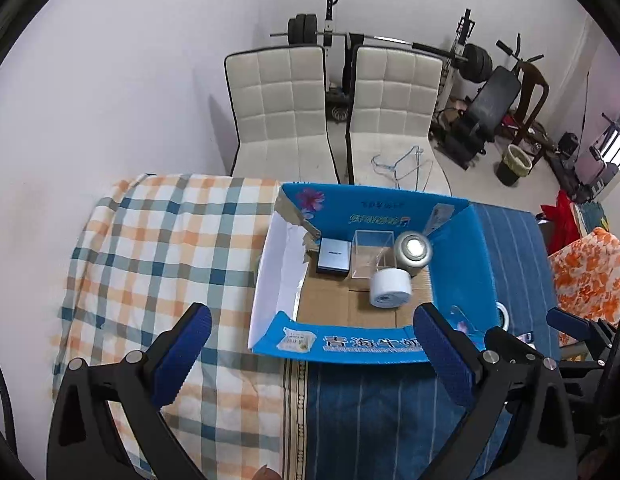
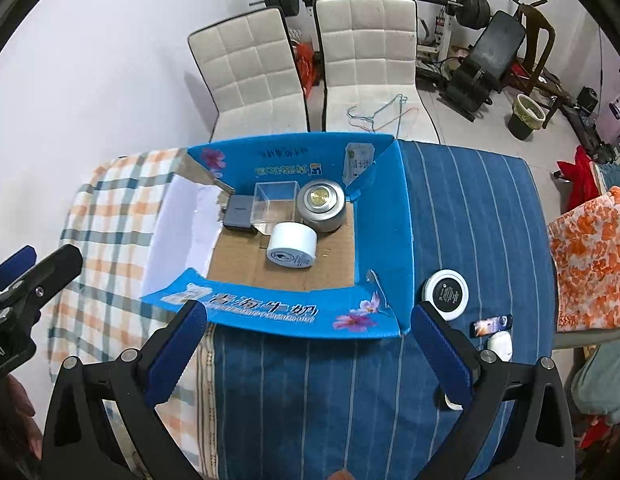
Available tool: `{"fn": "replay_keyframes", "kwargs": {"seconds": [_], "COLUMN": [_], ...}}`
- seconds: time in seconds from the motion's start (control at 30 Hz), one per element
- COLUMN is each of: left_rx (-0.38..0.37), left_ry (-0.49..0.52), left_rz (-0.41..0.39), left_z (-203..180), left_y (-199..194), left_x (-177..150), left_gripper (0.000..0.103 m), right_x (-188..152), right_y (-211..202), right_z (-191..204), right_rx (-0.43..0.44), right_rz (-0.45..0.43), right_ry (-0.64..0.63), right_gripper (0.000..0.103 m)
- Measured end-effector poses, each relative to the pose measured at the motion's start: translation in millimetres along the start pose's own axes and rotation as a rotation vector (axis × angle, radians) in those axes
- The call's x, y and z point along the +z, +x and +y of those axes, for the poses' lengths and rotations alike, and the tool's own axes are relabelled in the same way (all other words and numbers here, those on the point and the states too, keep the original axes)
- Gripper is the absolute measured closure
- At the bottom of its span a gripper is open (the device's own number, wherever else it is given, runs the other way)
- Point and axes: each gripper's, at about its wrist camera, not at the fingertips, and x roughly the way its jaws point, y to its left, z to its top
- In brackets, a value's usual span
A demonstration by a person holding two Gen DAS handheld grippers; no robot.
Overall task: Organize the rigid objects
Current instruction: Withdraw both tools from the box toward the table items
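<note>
A blue cardboard box (image 2: 389, 208) stands open on the table; it also shows in the left wrist view (image 1: 465, 264). Inside lie a white round jar (image 2: 292, 245), a silver round tin (image 2: 321, 206), a clear plastic box (image 2: 274, 205) and a grey flat box (image 2: 240, 213). A black-and-white round disc (image 2: 446, 294), a small dark card (image 2: 493, 325) and a white object (image 2: 499, 345) lie on the blue cloth right of the box. My right gripper (image 2: 306, 352) is open and empty, in front of the box. My left gripper (image 1: 310, 356) is open and empty, at the box's near left.
A checked cloth (image 1: 166, 240) covers the table's left, a blue striped cloth (image 2: 469, 216) its right. Two white chairs (image 2: 310, 68) stand behind the table, with gym gear (image 2: 489, 40) by the wall. An orange floral cushion (image 2: 589, 264) is at the right.
</note>
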Motion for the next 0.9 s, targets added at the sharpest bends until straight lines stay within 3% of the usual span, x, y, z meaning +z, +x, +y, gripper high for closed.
{"fn": "replay_keyframes", "kwargs": {"seconds": [0.47,0.7,0.9], "left_rx": [-0.037,-0.057,-0.146], "left_ry": [0.008,0.060,0.127], "left_rz": [-0.055,-0.026,0.059], "left_z": [-26,-74,-156], "left_y": [-55,-35,19], "left_x": [-19,-28,-52], "left_gripper": [0.000,0.000,0.000], "right_x": [-23,-37,-63], "right_y": [-64,-74,-33], "right_z": [-41,-135,-237], "right_rx": [0.043,-0.015,-0.081], "right_rz": [-0.068,-0.080,0.007], "right_ry": [0.044,0.186,0.312], "right_gripper": [0.000,0.000,0.000]}}
